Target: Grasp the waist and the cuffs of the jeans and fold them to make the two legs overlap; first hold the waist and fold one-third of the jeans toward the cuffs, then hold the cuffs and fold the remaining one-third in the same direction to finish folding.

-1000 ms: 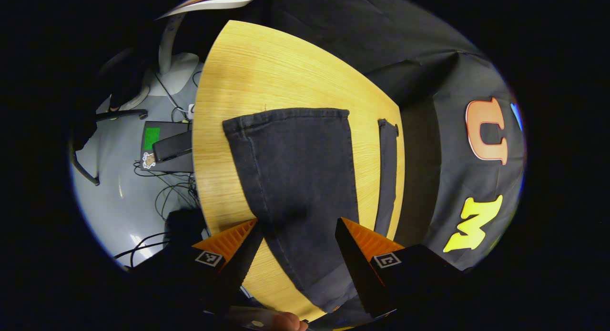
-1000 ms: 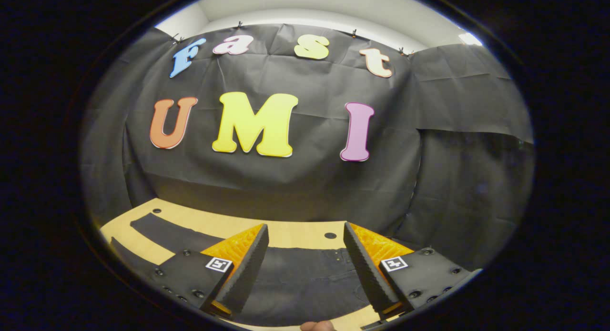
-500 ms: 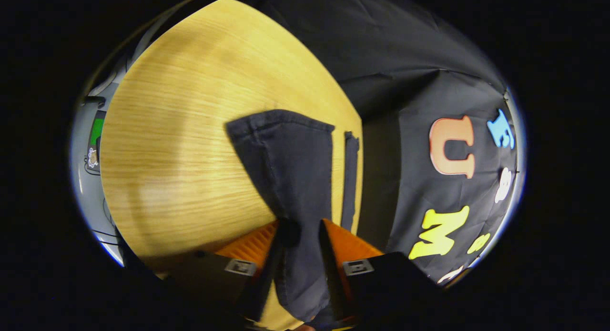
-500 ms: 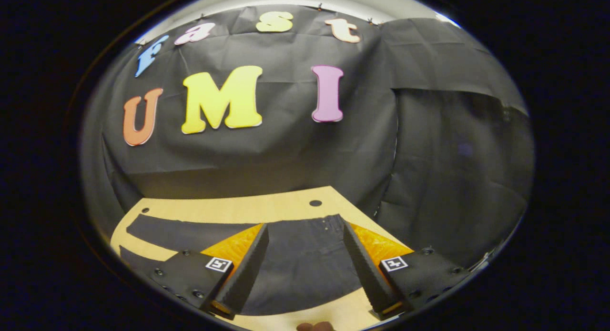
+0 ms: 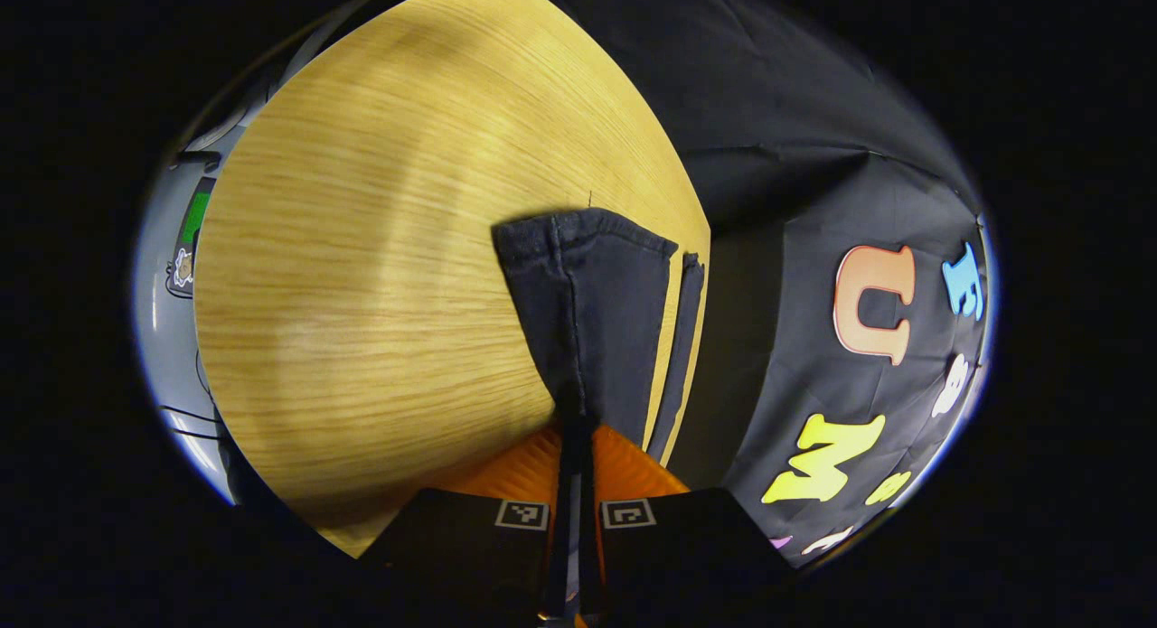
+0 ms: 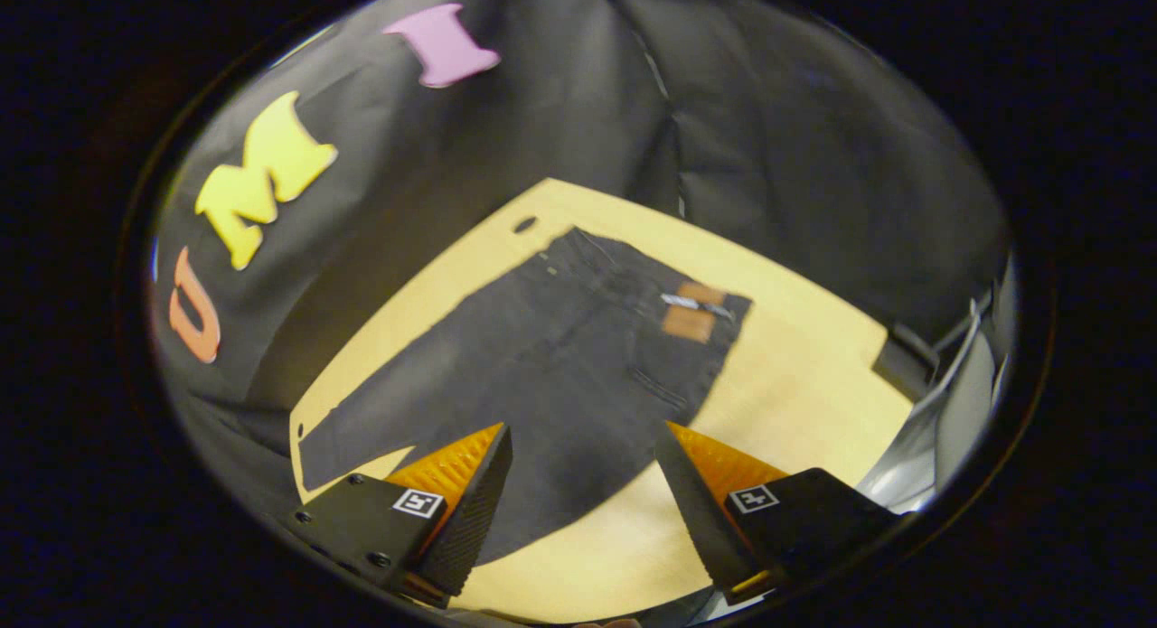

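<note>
Dark jeans [image 6: 560, 357] lie spread on the wooden table [image 6: 804, 384], waist with a brown patch [image 6: 687, 319] at the far right end, one leg [image 6: 362, 434] running left. In the left gripper view, the near leg [image 5: 587, 303] rises pinched into a ridge, its cuff [image 5: 578, 226] lying ahead; the other leg [image 5: 682, 339] lies flat beside it. My left gripper [image 5: 574, 447] is shut on that near leg's fabric. My right gripper [image 6: 583, 456] hovers open above the jeans' seat area, nothing between its fingers.
The table [image 5: 362, 276] stretches wide and bare to the left of the legs. Black cloth walls [image 6: 768, 131] close the back and side. Beyond the table's edge lies grey floor with cables and a dark box [image 5: 185, 248].
My left gripper closed fully on the near leg and bunched it into a ridge. My right gripper rose and tilted down, so the whole waist and seat now lie under its open fingers.
</note>
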Motion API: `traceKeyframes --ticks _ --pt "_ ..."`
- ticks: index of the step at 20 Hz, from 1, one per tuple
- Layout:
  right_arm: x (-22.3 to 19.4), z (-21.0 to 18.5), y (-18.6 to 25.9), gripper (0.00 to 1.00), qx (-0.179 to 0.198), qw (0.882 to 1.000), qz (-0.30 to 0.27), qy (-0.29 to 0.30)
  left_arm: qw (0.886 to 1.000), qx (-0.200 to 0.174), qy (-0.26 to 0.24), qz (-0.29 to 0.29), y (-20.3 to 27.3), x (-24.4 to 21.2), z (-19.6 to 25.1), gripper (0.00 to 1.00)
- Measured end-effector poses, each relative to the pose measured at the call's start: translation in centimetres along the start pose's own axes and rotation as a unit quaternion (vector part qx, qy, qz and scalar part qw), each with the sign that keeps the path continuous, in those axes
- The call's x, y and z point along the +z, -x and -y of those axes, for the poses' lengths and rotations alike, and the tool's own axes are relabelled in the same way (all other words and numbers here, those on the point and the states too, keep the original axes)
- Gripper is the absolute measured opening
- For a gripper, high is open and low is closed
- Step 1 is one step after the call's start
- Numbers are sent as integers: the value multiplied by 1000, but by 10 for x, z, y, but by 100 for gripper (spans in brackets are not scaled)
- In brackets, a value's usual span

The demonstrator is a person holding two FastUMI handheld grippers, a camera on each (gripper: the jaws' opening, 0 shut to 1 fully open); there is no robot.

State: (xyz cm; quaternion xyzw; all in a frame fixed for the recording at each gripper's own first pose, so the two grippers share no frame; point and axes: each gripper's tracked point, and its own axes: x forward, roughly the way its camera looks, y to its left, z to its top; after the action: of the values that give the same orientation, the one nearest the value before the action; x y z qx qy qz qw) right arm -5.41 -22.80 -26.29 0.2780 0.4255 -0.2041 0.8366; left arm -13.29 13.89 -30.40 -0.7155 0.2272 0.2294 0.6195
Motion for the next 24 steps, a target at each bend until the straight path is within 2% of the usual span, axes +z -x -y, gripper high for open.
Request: traceKeyframes --ticks 1,2,4,6,7,9,10,11,16,18,19,24 --pt "-4 11 -8 98 -6 1000 -20 -21 1000 1 -1 2 1 0 0 8" --pt "-12 23 -16 98 -14 998 -38 -42 1000 1 1 3 0 2 1 8" --pt "-20 26 -28 99 -5 994 -68 -91 1000 1 6 3 1 2 0 7" --pt "-18 29 -30 98 2 989 -70 -130 1000 5 2 4 0 0 1 8" --pt "-10 26 -31 93 11 988 -62 -143 1000 8 0 5 1 0 1 8" --pt "-1 20 -36 92 27 984 -56 -166 1000 10 -2 6 1 2 1 8" --pt "-1 17 -42 96 31 982 -55 -176 1000 10 -3 6 0 0 2 8" --pt "0 16 -49 89 35 980 -51 -191 1000 11 -3 6 0 0 1 8" --pt "1 23 -66 6 46 959 -36 -276 1000 17 -11 9 0 1 1 8" --pt "-1 25 -67 0 42 971 -30 -233 1000 19 -10 12 -2 0 2 8" --pt "-1 24 -68 1 39 976 -32 -213 1000 20 -10 13 -2 2 1 8" --pt "9 18 -48 0 62 976 -18 -209 999 46 -5 9 0 1 3 7"
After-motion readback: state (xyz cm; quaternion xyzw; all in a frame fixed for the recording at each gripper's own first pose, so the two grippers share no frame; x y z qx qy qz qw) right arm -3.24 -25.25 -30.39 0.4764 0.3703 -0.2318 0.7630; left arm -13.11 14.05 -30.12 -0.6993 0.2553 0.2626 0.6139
